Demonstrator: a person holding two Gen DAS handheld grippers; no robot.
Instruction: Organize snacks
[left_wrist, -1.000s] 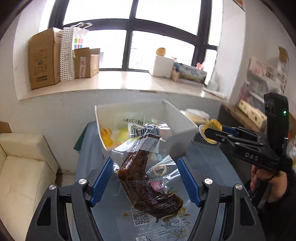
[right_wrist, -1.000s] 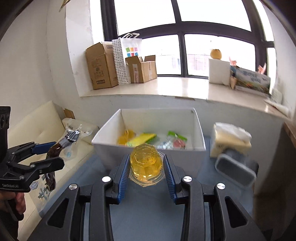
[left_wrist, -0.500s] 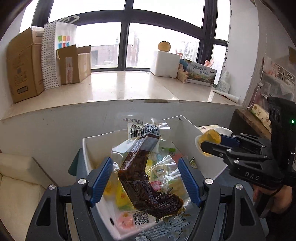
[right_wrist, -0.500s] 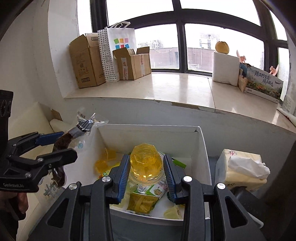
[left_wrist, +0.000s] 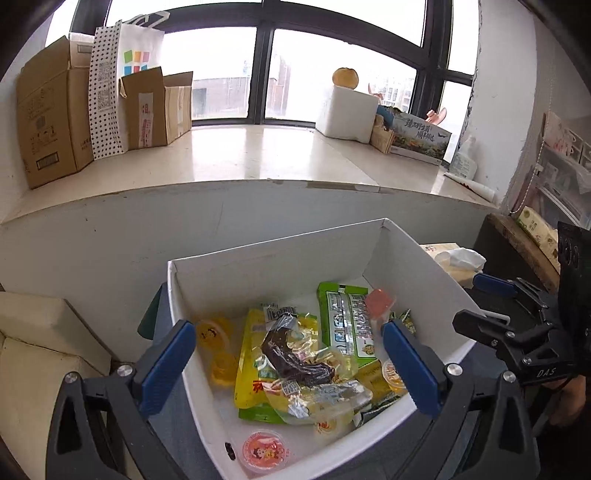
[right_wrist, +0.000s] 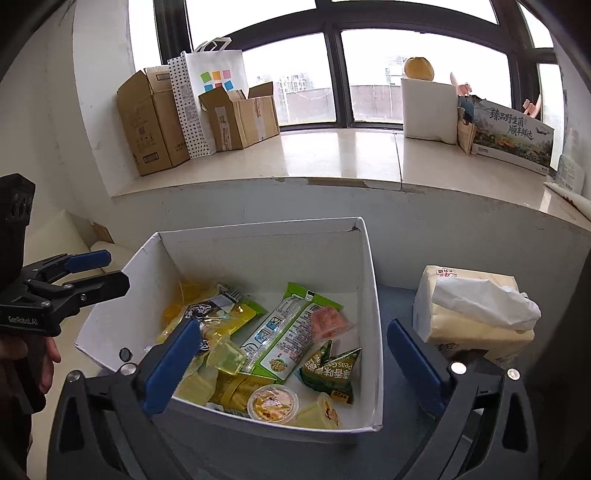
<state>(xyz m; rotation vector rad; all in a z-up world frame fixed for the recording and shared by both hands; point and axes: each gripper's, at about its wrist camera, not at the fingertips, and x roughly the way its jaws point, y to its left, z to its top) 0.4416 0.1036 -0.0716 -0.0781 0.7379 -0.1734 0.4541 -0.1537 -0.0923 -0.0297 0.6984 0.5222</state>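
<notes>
Windowsill behind | white box (left_wrist: 280, 254) holds snacks | both grippers opening, seemingly empty

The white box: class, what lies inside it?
Inside the white box lie a clear pack with a dark brown snack on top, yellow packets, a long green packet, jelly cups and triangular pea packets. Anything beneath them is hidden.

Lived-in room: cream sofa (left_wrist: 33, 354), windowsill (left_wrist: 258, 155) with cardboard boxes (left_wrist: 48, 122).

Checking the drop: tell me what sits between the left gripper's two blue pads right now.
In the left wrist view, the left gripper is opening over the white box; between its pads lies the clear packet of dark brown snack, resting on other snacks, untouched.
</notes>
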